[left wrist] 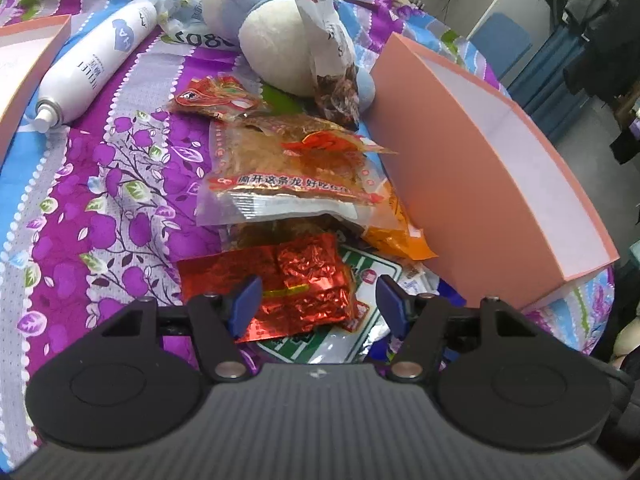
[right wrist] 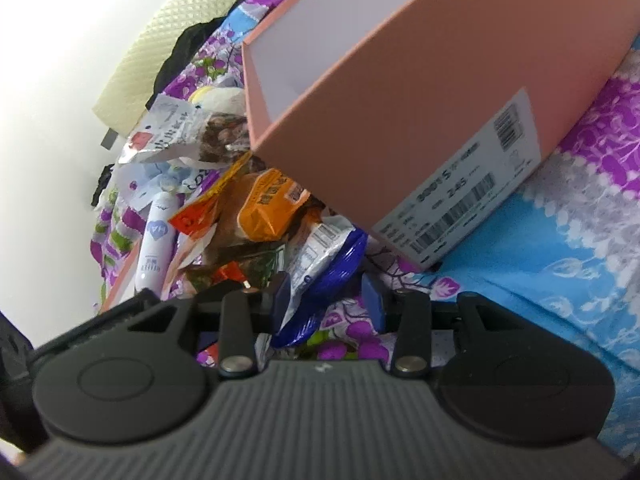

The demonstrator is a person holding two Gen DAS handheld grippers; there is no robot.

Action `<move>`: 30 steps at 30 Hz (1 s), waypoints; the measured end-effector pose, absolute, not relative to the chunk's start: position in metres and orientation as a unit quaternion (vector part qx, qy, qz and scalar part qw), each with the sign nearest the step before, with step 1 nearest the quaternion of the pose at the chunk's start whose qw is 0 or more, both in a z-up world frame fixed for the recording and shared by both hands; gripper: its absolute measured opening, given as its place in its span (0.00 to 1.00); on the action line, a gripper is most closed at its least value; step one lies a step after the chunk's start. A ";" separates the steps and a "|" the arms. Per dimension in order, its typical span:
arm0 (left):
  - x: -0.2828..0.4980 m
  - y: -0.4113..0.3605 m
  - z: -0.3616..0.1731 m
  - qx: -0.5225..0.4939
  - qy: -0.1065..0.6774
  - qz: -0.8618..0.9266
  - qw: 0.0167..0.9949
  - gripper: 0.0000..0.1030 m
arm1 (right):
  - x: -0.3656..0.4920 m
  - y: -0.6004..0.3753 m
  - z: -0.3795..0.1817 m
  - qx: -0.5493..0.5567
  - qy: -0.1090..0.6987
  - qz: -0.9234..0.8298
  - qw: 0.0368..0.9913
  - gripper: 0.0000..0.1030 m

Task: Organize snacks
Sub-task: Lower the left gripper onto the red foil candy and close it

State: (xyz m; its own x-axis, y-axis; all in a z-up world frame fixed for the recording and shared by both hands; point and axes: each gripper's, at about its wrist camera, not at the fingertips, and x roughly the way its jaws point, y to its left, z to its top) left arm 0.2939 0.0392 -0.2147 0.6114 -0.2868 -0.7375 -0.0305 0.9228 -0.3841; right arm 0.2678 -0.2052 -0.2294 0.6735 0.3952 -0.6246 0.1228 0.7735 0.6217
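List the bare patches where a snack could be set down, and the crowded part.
Free: inside the pink box; bedspread between spray bottle and snack pile; blue cloth right of the box. Crowded: the pile, up to the plush toy.

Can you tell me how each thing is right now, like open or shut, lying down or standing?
Pink box: open, no lid, nothing seen inside.
Spray bottle: lying on its side.
Plush toy: lying down.
Red foil packet: sealed, flat, between the left tool's open fingers.
Blue packet: crumpled, between the right tool's fingers; grip unclear.
Clear snack bag: sealed, on the pile.
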 end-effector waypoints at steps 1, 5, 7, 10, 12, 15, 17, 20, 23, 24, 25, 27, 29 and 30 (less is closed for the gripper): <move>0.295 0.038 -0.216 -0.180 0.437 -0.071 0.878 0.67 | 0.270 -0.204 -0.231 0.331 0.398 0.081 0.852 0.41; 0.298 0.039 -0.217 -0.178 0.438 -0.065 0.879 0.66 | 0.275 -0.200 -0.235 0.340 0.403 0.084 0.845 0.36; 0.298 0.038 -0.218 -0.172 0.439 -0.060 0.880 0.61 | 0.278 -0.200 -0.238 0.348 0.407 0.085 0.840 0.31; 0.296 0.038 -0.218 -0.166 0.435 -0.057 0.883 0.54 | 0.277 -0.200 -0.237 0.349 0.405 0.093 0.840 0.23; 0.294 0.038 -0.218 -0.165 0.434 -0.060 0.883 0.46 | 0.276 -0.202 -0.236 0.350 0.406 0.098 0.838 0.19; 0.288 0.036 -0.215 -0.156 0.430 -0.058 0.887 0.44 | 0.272 -0.203 -0.231 0.345 0.405 0.103 0.841 0.18; 0.283 0.036 -0.212 -0.155 0.428 -0.056 0.889 0.42 | 0.267 -0.204 -0.228 0.340 0.403 0.106 0.843 0.17; 0.272 0.038 -0.206 -0.153 0.424 -0.057 0.891 0.42 | 0.256 -0.206 -0.223 0.331 0.404 0.110 0.845 0.11; 0.257 0.039 -0.197 -0.150 0.420 -0.060 0.893 0.42 | 0.243 -0.209 -0.218 0.322 0.405 0.114 0.848 0.11; 0.251 0.039 -0.193 -0.146 0.419 -0.060 0.894 0.41 | 0.238 -0.210 -0.216 0.317 0.405 0.114 0.850 0.11; 0.245 0.039 -0.190 -0.142 0.417 -0.060 0.896 0.41 | 0.233 -0.211 -0.215 0.314 0.406 0.114 0.851 0.11; 0.232 0.040 -0.185 -0.136 0.414 -0.058 0.898 0.41 | 0.223 -0.213 -0.212 0.310 0.407 0.116 0.851 0.10; 0.221 0.041 -0.183 -0.137 0.417 -0.058 0.897 0.41 | 0.214 -0.215 -0.208 0.306 0.410 0.117 0.851 0.10; 0.214 0.041 -0.183 -0.135 0.419 -0.058 0.896 0.41 | 0.209 -0.217 -0.206 0.305 0.413 0.117 0.850 0.09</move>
